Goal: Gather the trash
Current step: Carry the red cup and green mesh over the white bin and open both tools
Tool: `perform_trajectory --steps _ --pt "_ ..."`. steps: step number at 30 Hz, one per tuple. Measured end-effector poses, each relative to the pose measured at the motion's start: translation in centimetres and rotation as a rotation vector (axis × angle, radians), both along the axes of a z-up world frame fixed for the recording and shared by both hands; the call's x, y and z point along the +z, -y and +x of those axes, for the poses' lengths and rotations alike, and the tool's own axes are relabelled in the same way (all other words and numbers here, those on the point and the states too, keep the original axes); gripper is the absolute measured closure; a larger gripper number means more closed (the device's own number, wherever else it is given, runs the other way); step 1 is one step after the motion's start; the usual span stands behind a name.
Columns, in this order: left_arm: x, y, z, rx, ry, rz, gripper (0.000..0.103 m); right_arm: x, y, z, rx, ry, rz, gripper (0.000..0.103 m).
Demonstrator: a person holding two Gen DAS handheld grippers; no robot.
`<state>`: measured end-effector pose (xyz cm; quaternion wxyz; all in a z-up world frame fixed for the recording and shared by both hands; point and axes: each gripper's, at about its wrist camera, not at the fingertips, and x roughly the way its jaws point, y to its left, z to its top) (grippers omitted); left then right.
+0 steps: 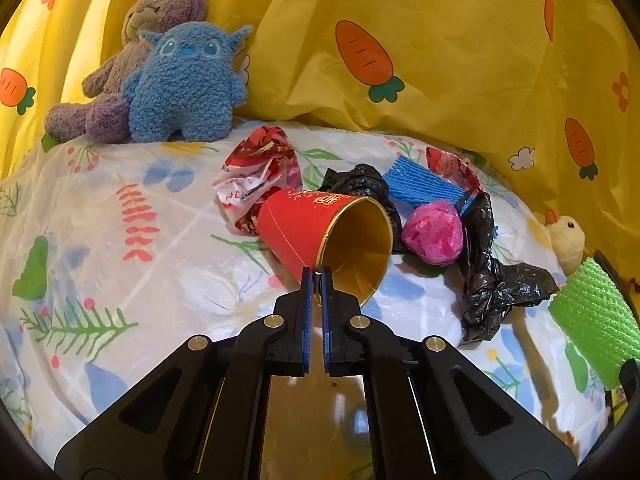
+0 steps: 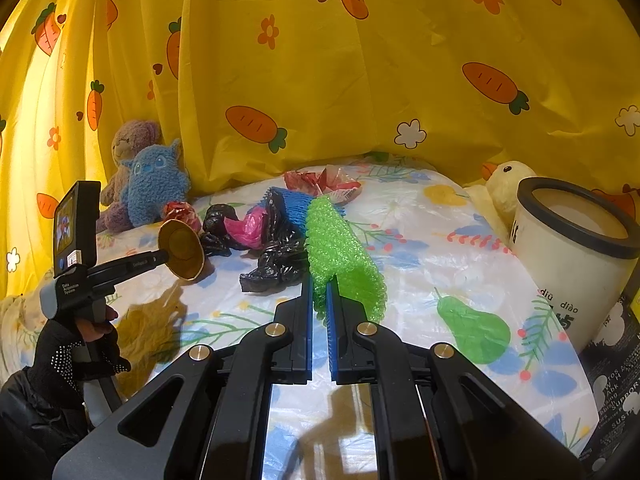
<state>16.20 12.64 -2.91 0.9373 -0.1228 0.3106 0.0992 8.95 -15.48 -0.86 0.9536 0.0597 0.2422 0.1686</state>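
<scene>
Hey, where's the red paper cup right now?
The red paper cup is pinched at its rim by the left gripper, tipped on its side just in front of the black bag and pink wad.

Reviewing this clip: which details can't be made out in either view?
- White bin: contents hidden by its own wall in the right wrist view; out of the left wrist frame.
- Green foam net: cut off at the left wrist view's right edge.
- Red paper cup: gold print too small to read.
</scene>
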Motion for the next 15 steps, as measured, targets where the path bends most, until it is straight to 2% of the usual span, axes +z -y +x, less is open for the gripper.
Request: perform_trajectory --steps 3,8,15 --pt "0.4 -0.2 -0.6 -0.005 0.023 -0.026 0.100 0.0 0.2 -0.1 -0.004 0.002 -0.001 0.096" --pt "2.3 1.7 -2.2 -0.052 0.088 -0.020 0.100 0.3 0.7 -0.5 -0.015 0.016 0.003 0.096" --pt "5.5 8.4 -4.0 -0.216 0.181 -0.014 0.100 1.1 2.5 -1.4 -0.072 0.052 0.004 0.096"
